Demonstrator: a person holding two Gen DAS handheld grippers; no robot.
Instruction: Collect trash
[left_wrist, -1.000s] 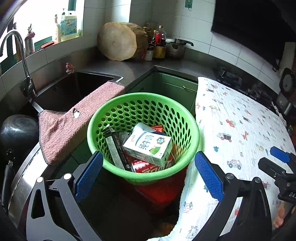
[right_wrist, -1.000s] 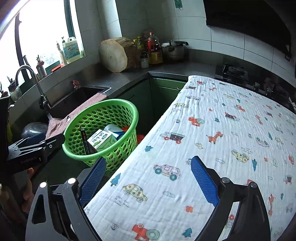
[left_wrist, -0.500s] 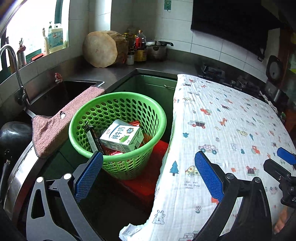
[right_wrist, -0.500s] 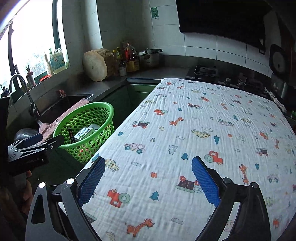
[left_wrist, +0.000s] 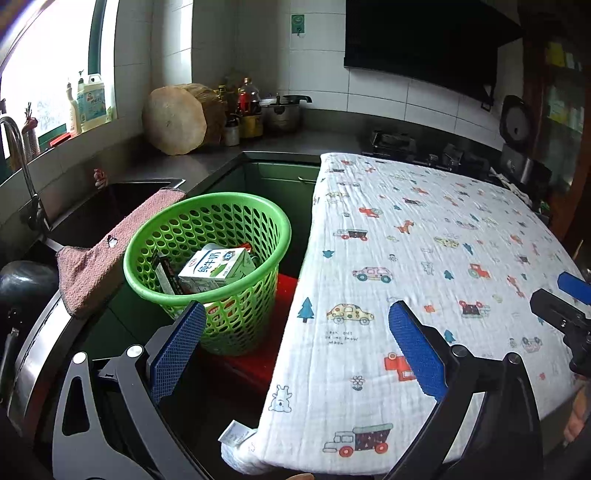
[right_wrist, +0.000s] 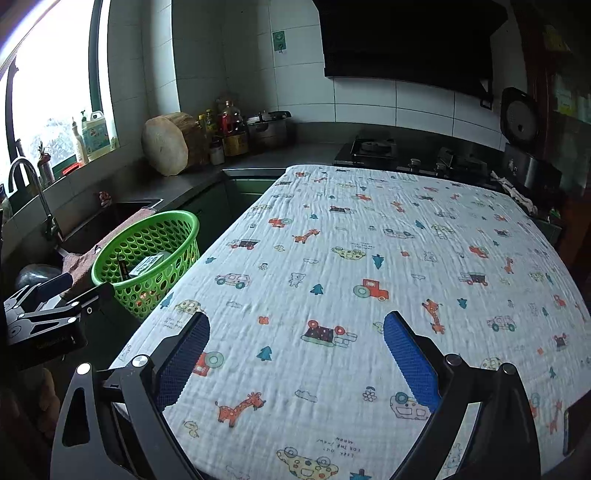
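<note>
A green perforated basket (left_wrist: 166, 236) stands on a red stool left of the table; it also shows in the right wrist view (right_wrist: 177, 225). Inside lie a white and green milk carton (left_wrist: 214, 264), a dark flat packet (left_wrist: 162, 271) and red wrappers. My left gripper (left_wrist: 295, 350) is open and empty, back from the basket, over the table's left edge. My right gripper (right_wrist: 297, 356) is open and empty above the near part of the cloth-covered table (right_wrist: 369, 258). No trash shows on the cloth.
A pink towel (left_wrist: 110, 243) hangs over the sink edge beside the basket. The sink and tap (left_wrist: 22, 177) are at the left. A wooden chopping block (left_wrist: 175, 123), bottles and a pot stand on the far counter. A stove (right_wrist: 373, 147) lies behind the table.
Both grippers have pulled back and up from the basket. The basket has shrunk in both views and more of the table shows. Both jaws stayed open.
</note>
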